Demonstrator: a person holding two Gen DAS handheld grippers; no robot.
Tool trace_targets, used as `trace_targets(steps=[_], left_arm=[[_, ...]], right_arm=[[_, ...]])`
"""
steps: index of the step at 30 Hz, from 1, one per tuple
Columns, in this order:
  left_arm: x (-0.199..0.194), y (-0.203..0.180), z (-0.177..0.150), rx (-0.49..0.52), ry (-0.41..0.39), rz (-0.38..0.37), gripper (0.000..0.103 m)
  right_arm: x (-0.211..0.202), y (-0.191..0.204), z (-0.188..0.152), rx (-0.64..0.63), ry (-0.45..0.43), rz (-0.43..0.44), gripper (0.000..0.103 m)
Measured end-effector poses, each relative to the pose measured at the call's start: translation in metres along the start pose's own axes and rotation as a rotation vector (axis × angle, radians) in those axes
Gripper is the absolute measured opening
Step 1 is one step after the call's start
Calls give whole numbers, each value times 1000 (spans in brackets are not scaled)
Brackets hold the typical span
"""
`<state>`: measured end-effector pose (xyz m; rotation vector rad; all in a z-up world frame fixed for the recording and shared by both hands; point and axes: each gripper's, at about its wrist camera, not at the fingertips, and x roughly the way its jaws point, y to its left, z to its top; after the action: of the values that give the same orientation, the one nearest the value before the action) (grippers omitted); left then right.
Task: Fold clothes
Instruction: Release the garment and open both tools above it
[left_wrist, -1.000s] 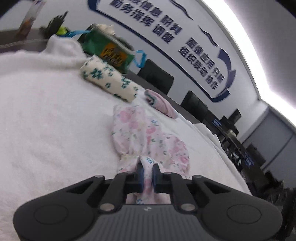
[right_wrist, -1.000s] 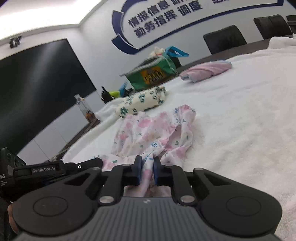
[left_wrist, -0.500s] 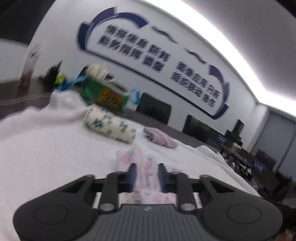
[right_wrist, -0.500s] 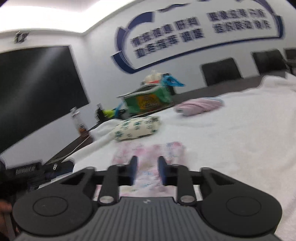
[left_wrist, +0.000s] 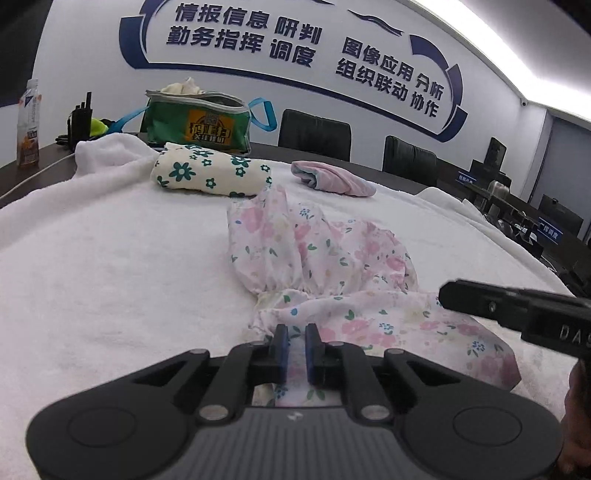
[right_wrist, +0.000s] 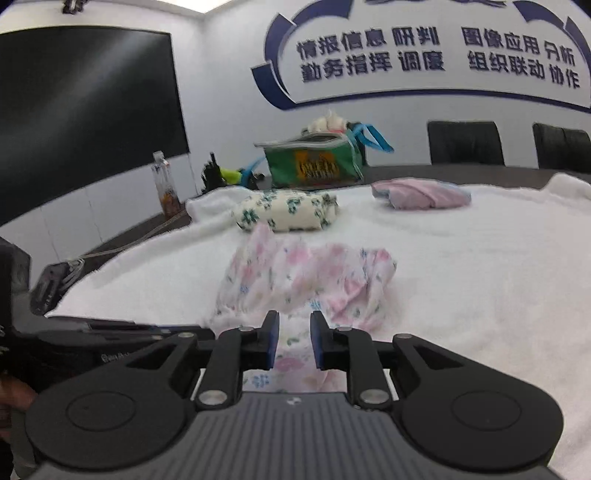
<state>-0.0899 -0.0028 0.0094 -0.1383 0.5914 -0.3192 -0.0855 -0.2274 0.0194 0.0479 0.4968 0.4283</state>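
Floral garment (left_wrist: 321, 258); "DAS" on right gripper (left_wrist: 524, 314)

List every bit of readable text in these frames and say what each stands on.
"情报信息 研判" and "勤务指挥 调度": wall sign, left half.
"图像应用 分析" and "组织联动 协作": same sign, right half.
"DAS", cut off: right gripper's body.
Partly hidden light lettering: left gripper's body; unreadable.
Green bag logo, bottle label, blue desk plates: too small to read.

left hand-held gripper (left_wrist: 294, 345) parted, over floral garment (left_wrist: 314, 266)
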Motion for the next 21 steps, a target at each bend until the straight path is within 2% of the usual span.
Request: trace_targets(steps=[3,5,7,9,13,15,16,18,21], left_arm=[[-9,5,4,-30,-30,-2,14],[-16,7,7,-31,-64,38,35],[-24,9,9,-28,-100,85,37],[-32,10,9,-21,-121,90,37],[-42,14,10,-24,-147,38,39],[-38,16,9,-22,-131,26,39],[-35,16,9,-22,-121,22,39],[-38,24,6,-32,-110,-33,39],[-45,37,1,-50,-95,-127,43]], right_arm=[[11,7,-2,-62,31,21,19],[18,12,-3,-103,52,35,20],[25,17,-5,-144,73,49,21],[28,26,-7,-187,73,32,21],[12,26,-1,-168,20,70,23],[9,27,-3,-192,27,108,40],[9,28,-4,-205,38,117,42],[15,26,-10,-210,71,87,42],[-5,20,-5,-183,8,100,45]])
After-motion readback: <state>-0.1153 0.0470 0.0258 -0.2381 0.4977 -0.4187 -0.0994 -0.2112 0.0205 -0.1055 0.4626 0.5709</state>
